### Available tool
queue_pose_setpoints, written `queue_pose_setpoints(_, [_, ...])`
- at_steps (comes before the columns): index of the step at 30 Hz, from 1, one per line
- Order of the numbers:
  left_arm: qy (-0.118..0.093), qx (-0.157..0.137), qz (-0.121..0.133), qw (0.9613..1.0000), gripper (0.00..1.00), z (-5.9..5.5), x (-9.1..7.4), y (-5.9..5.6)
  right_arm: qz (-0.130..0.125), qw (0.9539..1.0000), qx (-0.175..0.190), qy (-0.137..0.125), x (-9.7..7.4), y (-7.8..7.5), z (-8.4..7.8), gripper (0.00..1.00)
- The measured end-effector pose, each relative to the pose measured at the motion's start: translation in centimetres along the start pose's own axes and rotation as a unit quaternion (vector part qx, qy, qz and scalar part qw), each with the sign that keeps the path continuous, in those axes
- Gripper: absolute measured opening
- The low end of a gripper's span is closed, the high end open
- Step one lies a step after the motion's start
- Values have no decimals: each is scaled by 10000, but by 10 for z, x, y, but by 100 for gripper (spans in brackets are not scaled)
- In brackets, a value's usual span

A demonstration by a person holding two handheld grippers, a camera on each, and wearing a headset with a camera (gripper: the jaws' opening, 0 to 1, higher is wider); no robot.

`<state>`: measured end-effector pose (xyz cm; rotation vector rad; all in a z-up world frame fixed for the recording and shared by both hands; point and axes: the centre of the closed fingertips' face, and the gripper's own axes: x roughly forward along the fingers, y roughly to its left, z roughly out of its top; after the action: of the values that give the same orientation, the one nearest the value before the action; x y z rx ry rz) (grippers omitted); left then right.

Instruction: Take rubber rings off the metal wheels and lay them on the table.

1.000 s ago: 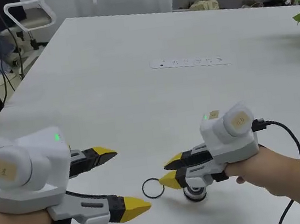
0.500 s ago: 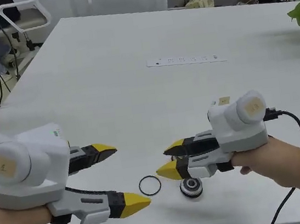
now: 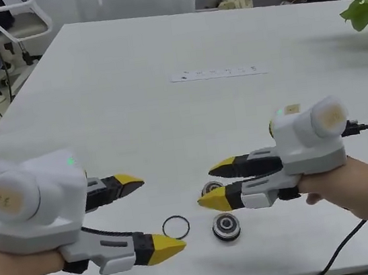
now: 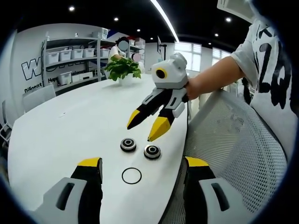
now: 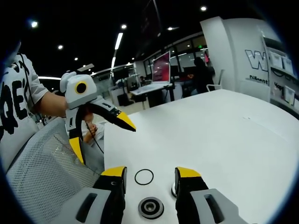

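White table (image 3: 169, 126), rubber ring (image 3: 175, 227) flat, metal wheel (image 3: 226, 227) hub-up

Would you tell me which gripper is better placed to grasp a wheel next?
Probably right: the right gripper hangs open over the near wheel, framed between its jaws in its own view. The left gripper, also open, is by the loose ring.

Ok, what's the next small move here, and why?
Probably lower the right tongs onto the wheel beneath them and grip it: they hang open just above it, one ring already lies on the table, and the left tongs are open and free to peel.
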<state>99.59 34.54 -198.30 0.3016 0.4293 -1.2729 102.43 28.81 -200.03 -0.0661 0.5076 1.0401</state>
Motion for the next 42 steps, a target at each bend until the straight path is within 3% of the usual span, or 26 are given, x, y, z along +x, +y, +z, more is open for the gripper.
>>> queue_pose_setpoints(14, [54, 80, -170, 9998, 69, 5, 13, -5, -74, 9999, 57, -126, -24, -7, -5, 38])
queue_pose_setpoints(23, [132, 144, -257, 9995, 68, 6, 20, -8, -27, 9998, 176, -122, -29, -6, -7, 39])
queue_pose_setpoints(42, [225, 111, -437, 9987, 65, 5, 34, -12, 7, 10000, 1, 43, -40, -10, -23, 39])
